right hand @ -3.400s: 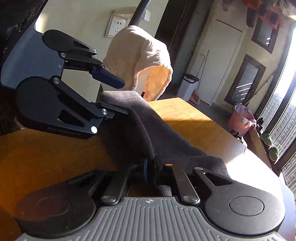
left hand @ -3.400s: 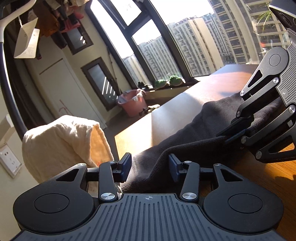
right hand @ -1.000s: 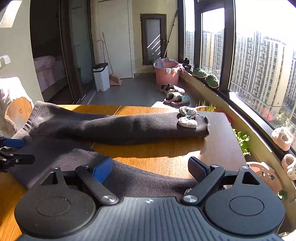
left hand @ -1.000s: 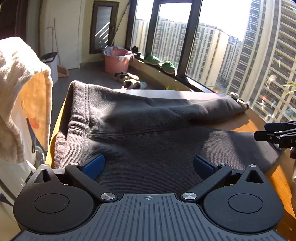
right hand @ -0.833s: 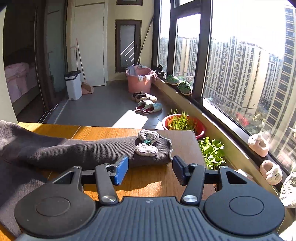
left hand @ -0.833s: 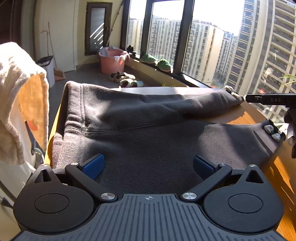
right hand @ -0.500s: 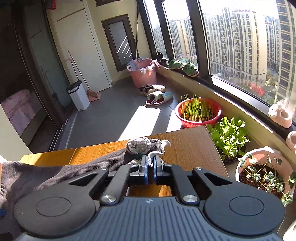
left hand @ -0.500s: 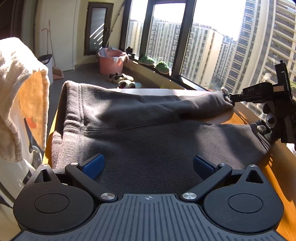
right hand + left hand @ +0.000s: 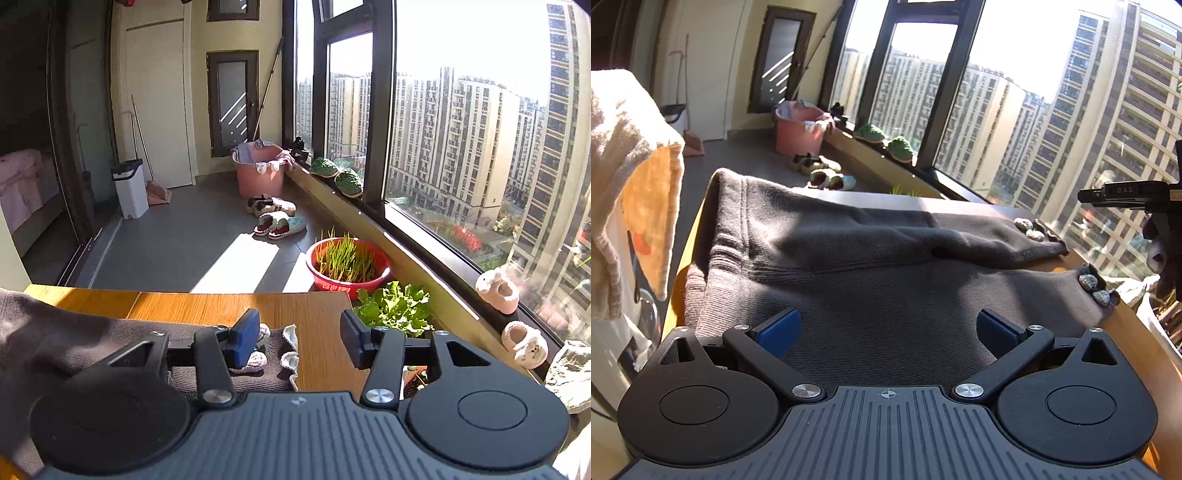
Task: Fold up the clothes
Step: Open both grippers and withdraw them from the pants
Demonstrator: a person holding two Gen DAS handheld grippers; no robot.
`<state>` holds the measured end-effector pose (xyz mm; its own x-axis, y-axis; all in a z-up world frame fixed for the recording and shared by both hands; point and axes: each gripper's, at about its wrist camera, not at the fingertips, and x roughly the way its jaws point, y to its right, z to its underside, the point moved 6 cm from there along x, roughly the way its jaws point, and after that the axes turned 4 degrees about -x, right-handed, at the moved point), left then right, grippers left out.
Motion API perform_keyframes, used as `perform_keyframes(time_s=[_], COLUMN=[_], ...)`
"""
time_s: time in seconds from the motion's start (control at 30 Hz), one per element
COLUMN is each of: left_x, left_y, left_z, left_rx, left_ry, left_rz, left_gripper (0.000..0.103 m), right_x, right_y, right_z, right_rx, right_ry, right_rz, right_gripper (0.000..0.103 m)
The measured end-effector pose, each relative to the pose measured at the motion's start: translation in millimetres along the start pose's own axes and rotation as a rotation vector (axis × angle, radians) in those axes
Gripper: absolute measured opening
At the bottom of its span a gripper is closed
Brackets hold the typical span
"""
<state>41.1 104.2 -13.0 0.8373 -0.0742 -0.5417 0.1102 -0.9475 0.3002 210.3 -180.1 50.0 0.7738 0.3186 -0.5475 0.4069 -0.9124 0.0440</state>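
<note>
Left wrist view: both tongs (image 9: 886, 326) (image 9: 299, 338) gape wide over dark trousers (image 9: 886, 266) on the table (image 9: 229, 306).

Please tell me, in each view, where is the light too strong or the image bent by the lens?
Left wrist view: the sky above the buildings is blown out; window frames curve; the dark trousers lie partly in shadow. Right wrist view: white sky again, and a bright sun patch on the floor.
</note>
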Motion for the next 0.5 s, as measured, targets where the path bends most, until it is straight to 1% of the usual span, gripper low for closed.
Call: perform_keyframes(time_s=[0.07,0.13,0.2,0.23,0.27,0.33,0.4,0.43,0.5], left_x=[-4,-1,4,9,18,35,55,63,78], left_y=[4,4,3,2,-2,-16,-33,-42,-57], left_z=[-9,-20,-33,-41,-49,-61,-68,-69,-70], left_rx=[0.024,0.046,0.065,0.066,0.050,-0.001,-0.078,-0.119,-0.190], left_ry=[0.039,0.071,0.105,0.116,0.111,0.073,0.010,-0.025,-0.084], left_rz=[0.023,0.016,0.006,-0.001,-0.016,-0.061,-0.098,-0.097,-0.095], left_gripper=[0.103,0.103,0.103,0.103,0.103,0.103,0.103,0.103,0.103], right_x=[3,10,18,25,31,41,51,56,57], right_y=[-11,-27,-45,-57,-65,-81,-87,-90,-89], right_z=[6,12,18,23,27,35,45,49,52], right_rx=[0.017,0.011,-0.005,-0.017,-0.026,-0.039,-0.043,-0.045,-0.092], right_ry=[-0.015,-0.028,-0.042,-0.057,-0.068,-0.088,-0.130,-0.152,-0.151], right_rz=[-0.068,-0.122,-0.169,-0.193,-0.205,-0.222,-0.224,-0.225,-0.210], right_gripper=[0.065,0.071,0.083,0.085,0.086,0.091,0.102,0.102,0.103])
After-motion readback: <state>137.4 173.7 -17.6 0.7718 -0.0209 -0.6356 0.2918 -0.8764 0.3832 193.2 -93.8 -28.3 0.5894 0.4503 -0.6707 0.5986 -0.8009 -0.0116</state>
